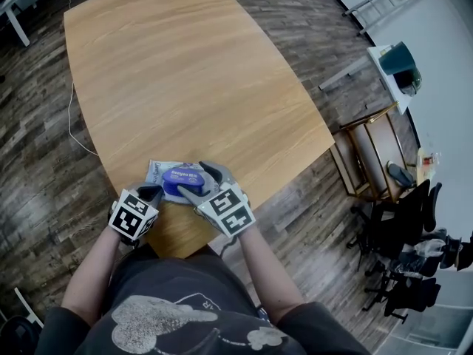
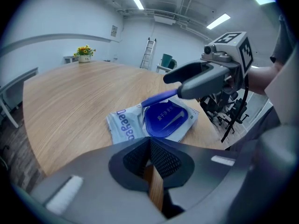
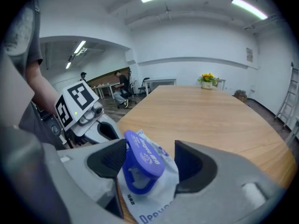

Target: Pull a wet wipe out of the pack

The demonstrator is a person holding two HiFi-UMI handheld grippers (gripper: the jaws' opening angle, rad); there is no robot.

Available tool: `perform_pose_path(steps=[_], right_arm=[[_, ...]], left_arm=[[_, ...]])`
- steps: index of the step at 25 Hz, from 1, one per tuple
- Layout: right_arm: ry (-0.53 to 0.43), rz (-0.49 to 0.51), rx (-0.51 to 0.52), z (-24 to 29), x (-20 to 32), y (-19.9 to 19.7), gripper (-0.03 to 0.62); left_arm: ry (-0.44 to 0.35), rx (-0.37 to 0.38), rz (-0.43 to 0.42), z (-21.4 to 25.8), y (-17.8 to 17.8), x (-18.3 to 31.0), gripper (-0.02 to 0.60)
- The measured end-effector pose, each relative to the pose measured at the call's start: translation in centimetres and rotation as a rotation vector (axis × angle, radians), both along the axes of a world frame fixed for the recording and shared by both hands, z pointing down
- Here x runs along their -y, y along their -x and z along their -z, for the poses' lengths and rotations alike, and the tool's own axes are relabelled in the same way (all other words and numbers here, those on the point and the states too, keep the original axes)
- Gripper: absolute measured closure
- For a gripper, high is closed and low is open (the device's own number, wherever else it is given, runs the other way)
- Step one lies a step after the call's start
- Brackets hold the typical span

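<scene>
Here, the wet wipe pack [image 1: 157, 172] lies flat on the wooden surface [image 1: 185, 72] at its near edge, just in front of the person, with both grippers at it.

The right gripper [image 3: 149, 160] has its fingers [image 3: 105, 160] spread apart. The pack's blue lid [image 3: 142, 164] stands up on edge between them, tilted toward the finger on that view's left and right against it, with a clear gap to the other finger. The fingers are not clenched on the lid. The white film of the pack [image 3: 159, 195] runs on below the lid.

The left gripper [image 2: 150, 146] has its fingers [image 2: 133, 160] clenched together on nothing, and only a sliver of wood shows through the slit between them. The pack [image 2: 124, 127] lies on the surface just beyond their tips, apart from them.

From the head view the lid [image 1: 185, 180] reads only as a blue oval between the left gripper [image 1: 151, 193] and the right gripper [image 1: 199, 182], and I cannot tell there that it is lifted. The left gripper view shows it from the side: the lid's flap [image 2: 161, 97] is up off the blue base, and its free end meets the lower finger of the right gripper [image 2: 173, 83].

The two gripper views also show a pot of yellow flowers [image 2: 84, 50] at the far end of the surface, which the head view cuts at its top edge. The right gripper view alone shows people [image 3: 122, 85] seated in the background. The head view alone shows the office chairs [image 1: 406, 220] on the floor to the right.
</scene>
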State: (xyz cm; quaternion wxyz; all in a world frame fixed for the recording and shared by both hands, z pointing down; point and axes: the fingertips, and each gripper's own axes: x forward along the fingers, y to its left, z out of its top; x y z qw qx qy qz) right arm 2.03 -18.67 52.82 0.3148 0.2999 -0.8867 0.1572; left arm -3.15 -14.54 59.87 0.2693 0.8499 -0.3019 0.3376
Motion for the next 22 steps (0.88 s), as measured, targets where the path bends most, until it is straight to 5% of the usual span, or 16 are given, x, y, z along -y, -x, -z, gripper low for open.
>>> perform_pose_path(steps=[3, 6, 13, 22], right_arm=[[-0.077, -0.063, -0.010, 1.6, 2.2, -1.5, 0.413], [-0.116, -0.089, -0.024, 1.9, 4.3, -2.5, 0.445], [-0.052, -0.151, -0.027, -1.0, 7.2, -3.7, 0.445], [-0.055, -0.107, -0.066, -3.8, 7.2, -3.8, 0.447]], left_arm=[[-0.007, -0.002, 0.006, 0.0, 0.0, -0.1, 0.563], [-0.025, 0.003, 0.012, 0.1, 0.2, -0.3, 0.563], [-0.025, 0.016, 0.050, 0.1, 0.1, -0.2, 0.563], [-0.041, 0.014, 0.142, 0.5, 0.1, 0.1, 0.563]])
